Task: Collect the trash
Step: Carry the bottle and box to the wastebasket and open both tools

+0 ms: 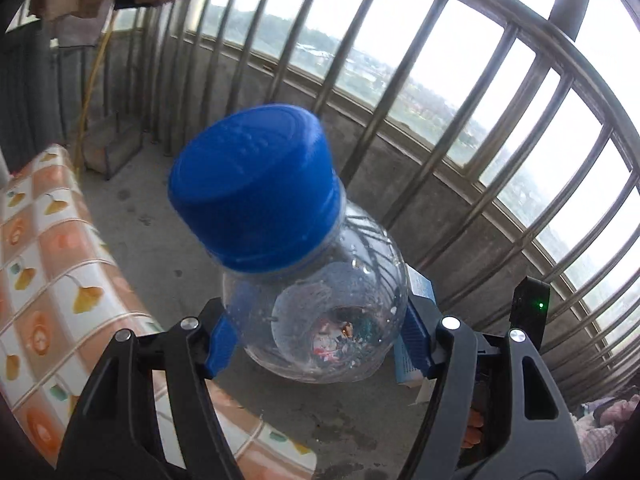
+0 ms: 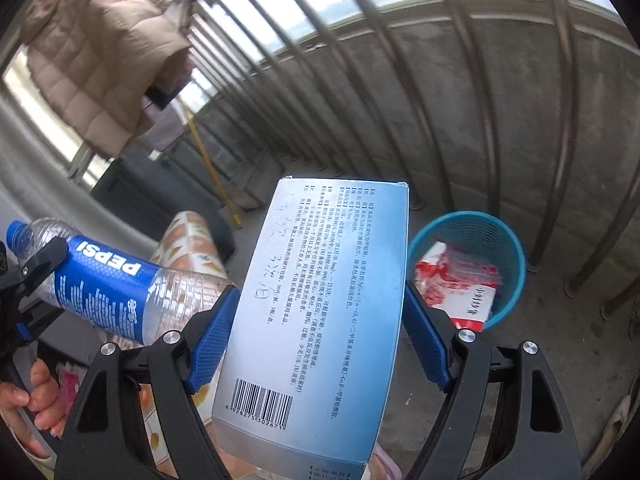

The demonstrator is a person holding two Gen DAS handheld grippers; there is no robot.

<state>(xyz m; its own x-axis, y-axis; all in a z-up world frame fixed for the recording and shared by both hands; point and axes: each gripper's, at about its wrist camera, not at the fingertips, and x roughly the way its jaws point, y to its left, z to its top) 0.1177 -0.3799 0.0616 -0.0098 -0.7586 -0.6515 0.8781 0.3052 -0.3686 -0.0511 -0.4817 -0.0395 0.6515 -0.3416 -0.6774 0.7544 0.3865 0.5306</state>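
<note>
A clear plastic Pepsi bottle (image 1: 316, 300) with a blue cap (image 1: 256, 188) sits clamped between the 2 blue pads of the left gripper (image 1: 320, 340), cap end pointing away from the camera and up. From the right wrist view the same bottle (image 2: 100, 280) lies tilted, its blue label readable, with the person's hand (image 2: 32, 400) on the handle below it. The right gripper (image 2: 316, 336) is closed on a flat pale-blue carton (image 2: 320, 300), barcode toward the camera, its long sides pressed by the pads. Just past the carton, a blue mesh bin (image 2: 508, 256) stands on the concrete floor by the metal railing (image 2: 472, 100), red-and-white packaging (image 2: 460, 284) inside it. A tan padded jacket (image 2: 100, 48) hangs at upper left.
</note>
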